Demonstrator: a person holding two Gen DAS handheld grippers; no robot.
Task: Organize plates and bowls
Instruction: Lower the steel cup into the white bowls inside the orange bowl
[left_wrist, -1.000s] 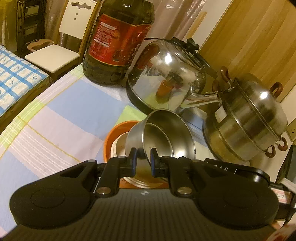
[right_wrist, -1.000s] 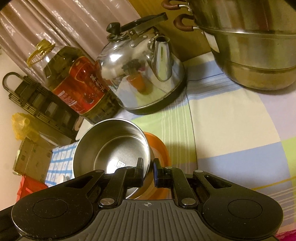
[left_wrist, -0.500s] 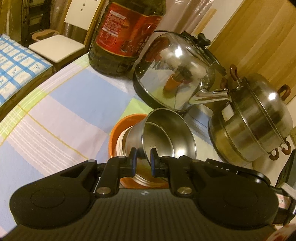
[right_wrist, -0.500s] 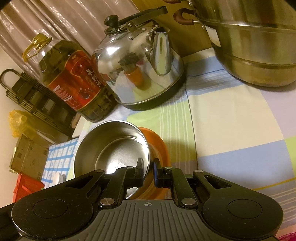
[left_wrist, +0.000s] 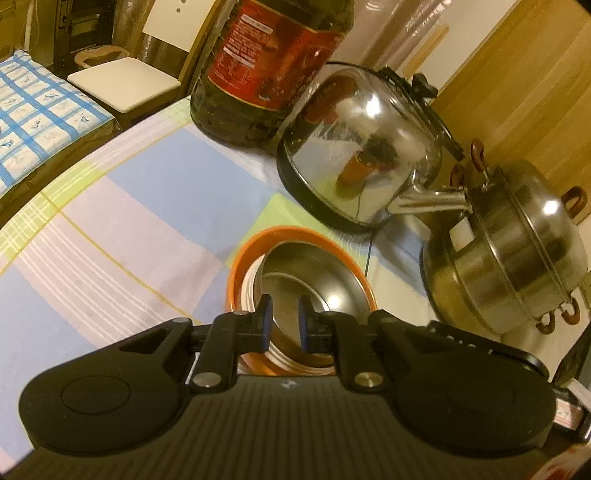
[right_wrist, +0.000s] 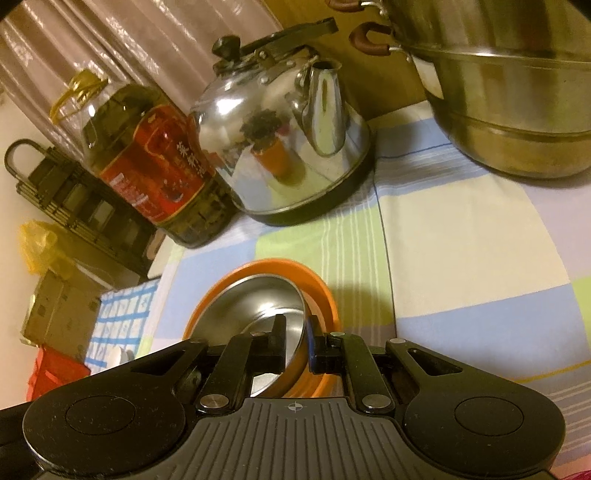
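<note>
A steel bowl (left_wrist: 314, 284) sits inside an orange bowl (left_wrist: 242, 254) on a checked tablecloth (left_wrist: 140, 206), with a pale ring, perhaps a third dish, showing between the two on the left in the left wrist view (too little of it shows to name it). The steel bowl is tilted, its right rim raised against the orange wall in the right wrist view.

The left gripper (left_wrist: 282, 319) reaches in from the near side, its jaws clamped on the steel bowl's near rim, one blue-edged pad outside the wall and the other inside. The right gripper (right_wrist: 297, 341) does likewise from its own side: its jaws are pinched on the steel bowl's (right_wrist: 258, 306) rim, the left finger inside the bowl and the right finger in the gap between the steel wall and the orange bowl (right_wrist: 325, 295). Both bowls are at the near middle of the cloth.

Beyond them, farther off, stands a shiny kettle (left_wrist: 362, 155) with a black handle and base, its spout pointing right in the left wrist view. To its left is a big oil bottle (left_wrist: 266, 70) with a red label, just beside the kettle. To the right is a lidded steel steamer pot (left_wrist: 517, 251) with brown-wrapped handles. Off the table's far left are a white chair (left_wrist: 125, 85) and a blue-checked cloth (left_wrist: 37, 114).
</note>
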